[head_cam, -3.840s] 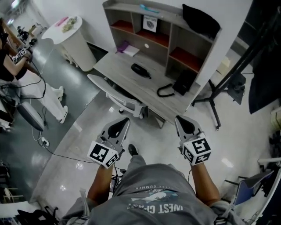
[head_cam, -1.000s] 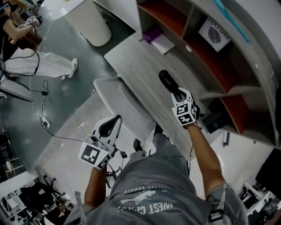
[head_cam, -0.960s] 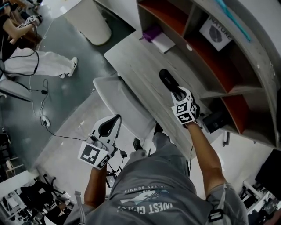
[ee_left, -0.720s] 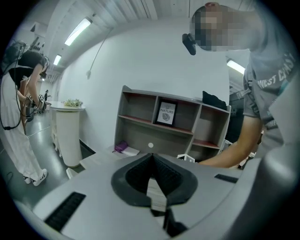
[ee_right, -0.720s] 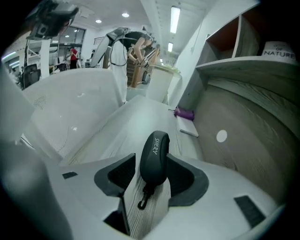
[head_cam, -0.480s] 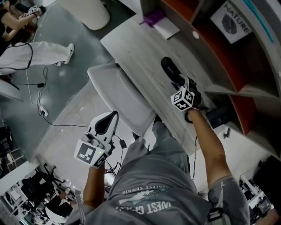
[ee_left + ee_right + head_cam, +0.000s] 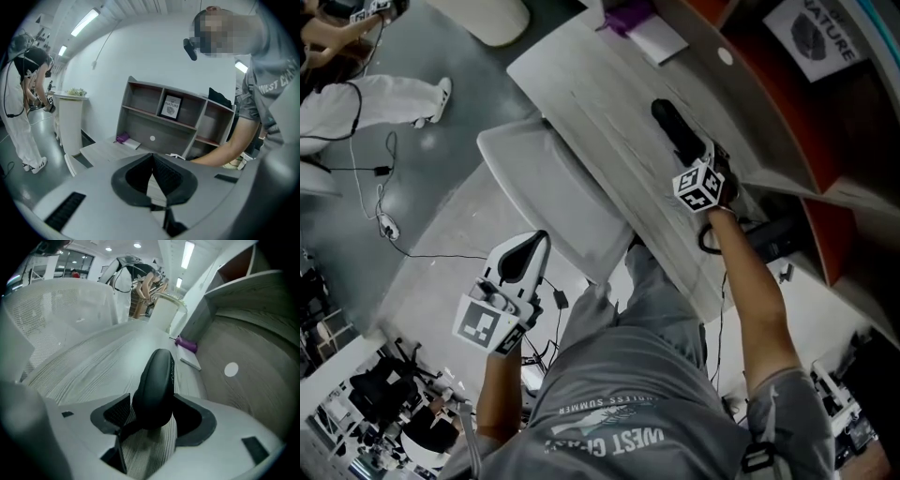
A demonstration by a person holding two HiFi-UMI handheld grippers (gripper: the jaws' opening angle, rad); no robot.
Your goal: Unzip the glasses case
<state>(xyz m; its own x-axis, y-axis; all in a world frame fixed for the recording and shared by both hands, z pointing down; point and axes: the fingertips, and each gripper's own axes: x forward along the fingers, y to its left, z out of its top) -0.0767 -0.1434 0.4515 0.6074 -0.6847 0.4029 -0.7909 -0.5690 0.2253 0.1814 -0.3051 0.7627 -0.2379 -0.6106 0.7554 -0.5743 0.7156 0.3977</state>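
Glasses case point(image 7: 677, 131), black and oblong, lay flat on the worktop point(image 7: 581, 84), close under the shelf unit point(image 7: 806, 112) and well in from the front edge. Right tongs point(image 7: 151, 395) had just been opening and stood spread wide, with the near end of the case between the jaws. A gap showed at the left pad, so the case was not clamped. Only the right gripper view showed that gap; in the head view the marker cube covered the near end of the case. Left tongs point(image 7: 152, 157) were clenched on nothing, as the left gripper view showed. The head view placed them low over the floor, left of the white chair point(image 7: 553, 197) and well apart from the case.

Bare worktop extended from the case toward the front edge. On the opposite side the shelf unit closed in tightly. The chair stood against the front edge, beside the person's legs. A purple item point(image 7: 626, 14) and a white pad point(image 7: 661, 39) lay at the far end, well apart from the case. A black cable loop point(image 7: 705, 242) lay beside the right forearm. A second person point(image 7: 356, 94) stood at far left, well clear.
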